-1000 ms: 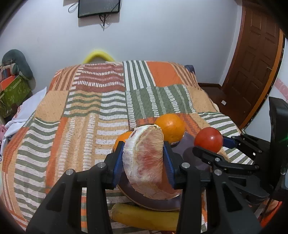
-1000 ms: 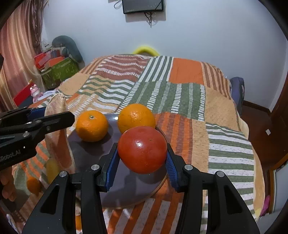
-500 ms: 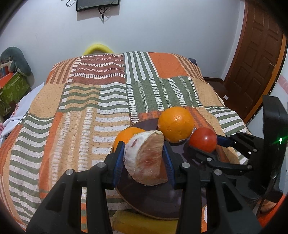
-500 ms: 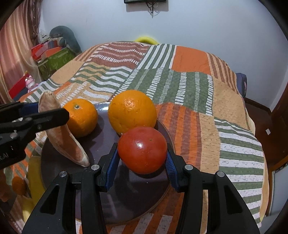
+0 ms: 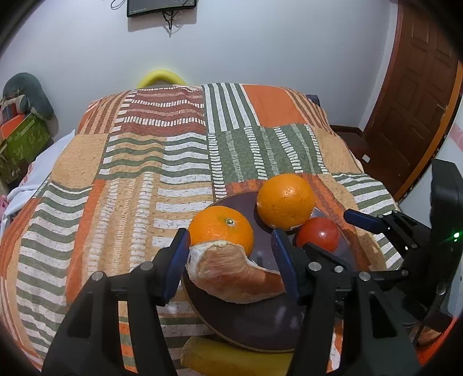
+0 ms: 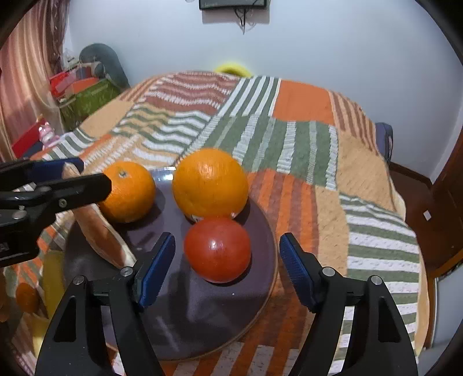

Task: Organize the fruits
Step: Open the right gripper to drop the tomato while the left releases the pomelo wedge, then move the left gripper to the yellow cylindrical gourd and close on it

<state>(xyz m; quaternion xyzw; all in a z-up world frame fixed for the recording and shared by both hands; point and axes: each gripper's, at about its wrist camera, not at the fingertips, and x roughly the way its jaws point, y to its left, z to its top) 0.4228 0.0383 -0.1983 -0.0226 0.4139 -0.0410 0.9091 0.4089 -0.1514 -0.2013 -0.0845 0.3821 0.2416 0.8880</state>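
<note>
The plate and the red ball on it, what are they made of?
The plate looks like dark glazed ceramic or glass: smooth, shiny, reflecting light, with a pale, maybe wooden rim. The red ball looks like a tomato with glossy skin; real or plastic, I cannot tell.

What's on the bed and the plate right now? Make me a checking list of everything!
Surface: striped patchwork bedspread.
Job's things: dark plate holds two oranges, a red tomato and a peeled citrus segment.
Clutter: yellow fruit beside the plate.
Grippers: left gripper opening, segment between the jaws; right gripper opening, clear of the tomato.
Cables: wires hang under the wall screen.
Surroundings: wooden door, green box.
</note>
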